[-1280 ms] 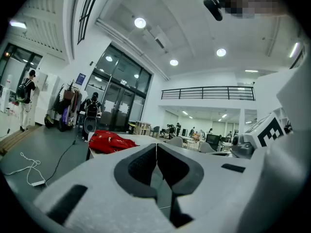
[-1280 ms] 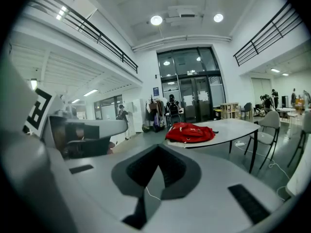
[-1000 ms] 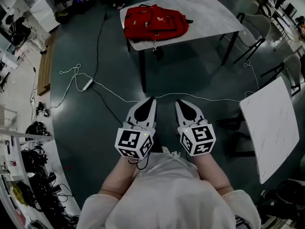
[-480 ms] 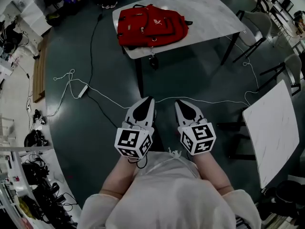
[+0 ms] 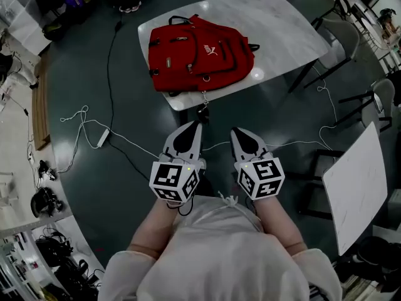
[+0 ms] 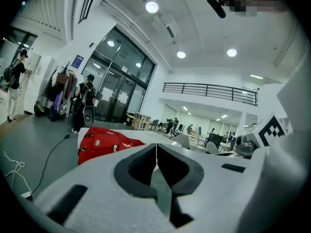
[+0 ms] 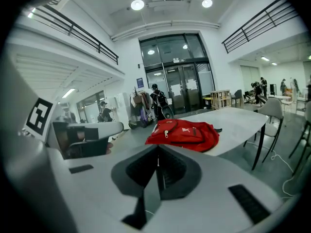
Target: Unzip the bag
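Note:
A red backpack (image 5: 199, 54) lies flat on the near left part of a white table (image 5: 282, 27), a strap dangling over the near edge. It also shows ahead in the left gripper view (image 6: 104, 142) and the right gripper view (image 7: 184, 132). My left gripper (image 5: 195, 125) and right gripper (image 5: 235, 132) are held side by side close to my body, short of the table, jaws pressed together and holding nothing. Both point toward the backpack.
A white cable (image 5: 94, 127) and power strip trail over the dark floor at left. A second white table (image 5: 354, 184) stands at right, with chairs (image 5: 341, 39) beyond. Cluttered shelves line the left wall. People stand near glass doors (image 7: 167, 89) in the distance.
The table and backpack have come nearer and lower in the head view as I walk toward them. Both grippers stay shut and in the same pose.

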Tool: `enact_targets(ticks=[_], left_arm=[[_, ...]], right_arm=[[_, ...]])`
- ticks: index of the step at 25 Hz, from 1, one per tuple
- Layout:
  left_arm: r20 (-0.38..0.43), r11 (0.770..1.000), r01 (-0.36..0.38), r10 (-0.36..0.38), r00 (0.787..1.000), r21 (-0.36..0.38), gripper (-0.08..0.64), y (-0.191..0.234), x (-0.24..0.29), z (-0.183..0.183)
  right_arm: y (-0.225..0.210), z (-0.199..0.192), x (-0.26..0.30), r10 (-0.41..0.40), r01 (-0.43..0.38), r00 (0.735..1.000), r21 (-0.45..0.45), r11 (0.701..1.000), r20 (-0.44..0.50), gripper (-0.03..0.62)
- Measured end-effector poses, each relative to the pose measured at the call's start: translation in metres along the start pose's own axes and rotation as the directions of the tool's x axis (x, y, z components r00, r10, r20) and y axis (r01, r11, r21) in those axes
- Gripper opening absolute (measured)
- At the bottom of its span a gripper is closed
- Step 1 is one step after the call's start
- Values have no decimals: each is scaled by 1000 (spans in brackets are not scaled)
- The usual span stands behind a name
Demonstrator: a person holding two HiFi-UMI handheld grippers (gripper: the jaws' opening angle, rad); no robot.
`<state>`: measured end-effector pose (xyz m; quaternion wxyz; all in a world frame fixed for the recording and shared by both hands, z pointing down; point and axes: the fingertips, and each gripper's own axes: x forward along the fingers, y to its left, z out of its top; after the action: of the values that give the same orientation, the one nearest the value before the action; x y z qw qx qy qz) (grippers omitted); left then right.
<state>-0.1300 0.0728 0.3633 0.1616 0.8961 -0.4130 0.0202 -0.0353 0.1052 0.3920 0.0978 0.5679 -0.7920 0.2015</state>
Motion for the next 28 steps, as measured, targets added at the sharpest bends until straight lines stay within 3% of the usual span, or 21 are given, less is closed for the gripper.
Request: enact_targets(ticks=[7, 15, 22, 28], left_arm=[[-69, 1000, 10, -8, 998, 26, 23, 77, 61, 12], [-167, 999, -44, 39, 985, -22, 23, 135, 100, -27], [-270, 999, -39, 28, 962, -36, 23, 164, 131, -86], [-314, 1000, -18, 13, 949, -12, 23, 174, 164, -122]], right_arm=[[-17, 18, 94, -33, 35, 997, 18, 999, -72, 28], [-37, -18, 167, -37, 48, 973, 43, 998, -230, 29], [-48, -67, 219, 24, 10, 917, 82, 997, -399, 30], [-57, -111, 248, 67, -31, 845, 76, 997, -531, 42]])
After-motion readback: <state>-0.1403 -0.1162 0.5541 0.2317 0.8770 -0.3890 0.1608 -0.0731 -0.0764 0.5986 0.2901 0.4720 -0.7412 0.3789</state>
